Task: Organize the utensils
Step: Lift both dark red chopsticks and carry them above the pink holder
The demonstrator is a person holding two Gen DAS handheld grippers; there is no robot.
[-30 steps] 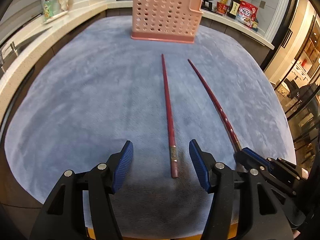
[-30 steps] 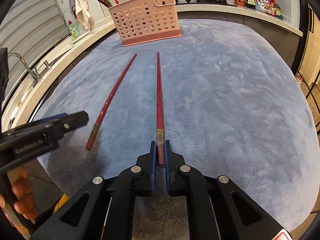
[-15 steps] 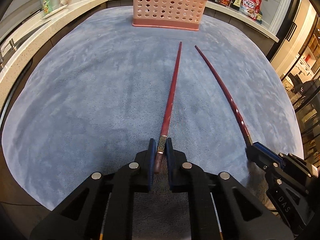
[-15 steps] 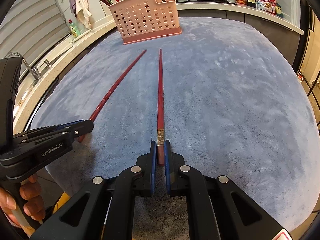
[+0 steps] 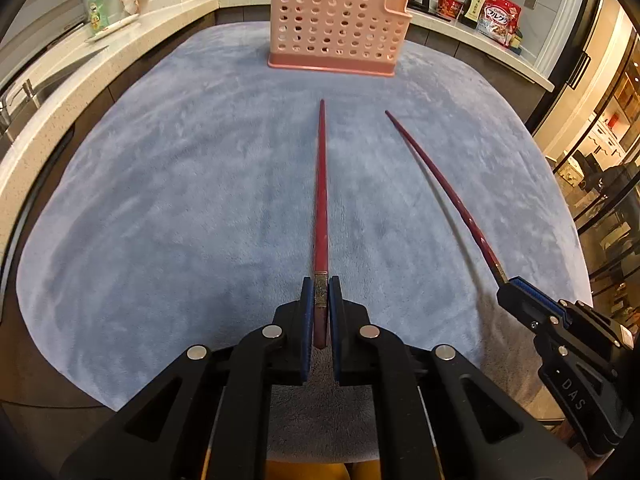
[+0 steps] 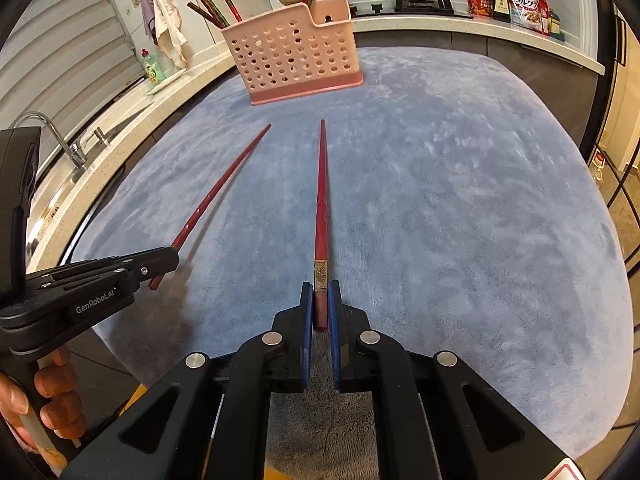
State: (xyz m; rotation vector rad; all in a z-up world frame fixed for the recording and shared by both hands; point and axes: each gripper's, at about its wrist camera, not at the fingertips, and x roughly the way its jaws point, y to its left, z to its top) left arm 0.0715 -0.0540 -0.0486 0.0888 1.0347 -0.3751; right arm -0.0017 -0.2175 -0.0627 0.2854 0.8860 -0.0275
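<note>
Covering the surface (image 5: 160, 200), a blue plush cloth carries a pink perforated holder (image 5: 336, 24) at its far edge, with other chopsticks already standing in it. Two red chopsticks point toward that holder, tips apart and well short of it. The left gripper (image 5: 320, 304) has its fingers closed tight on the butt end of one chopstick (image 5: 320, 184); the right gripper (image 6: 321, 304) pinches the other chopstick (image 6: 322, 200) the same way, just behind its decorated band. Each stick is judged light, stiff and smooth-lacquered, so likely to slip or pivot; holding by the thick end leaves the tip free for the holder. Both grippers slope downward, side by side; a hand (image 6: 48, 400) grasps the left handle.
</note>
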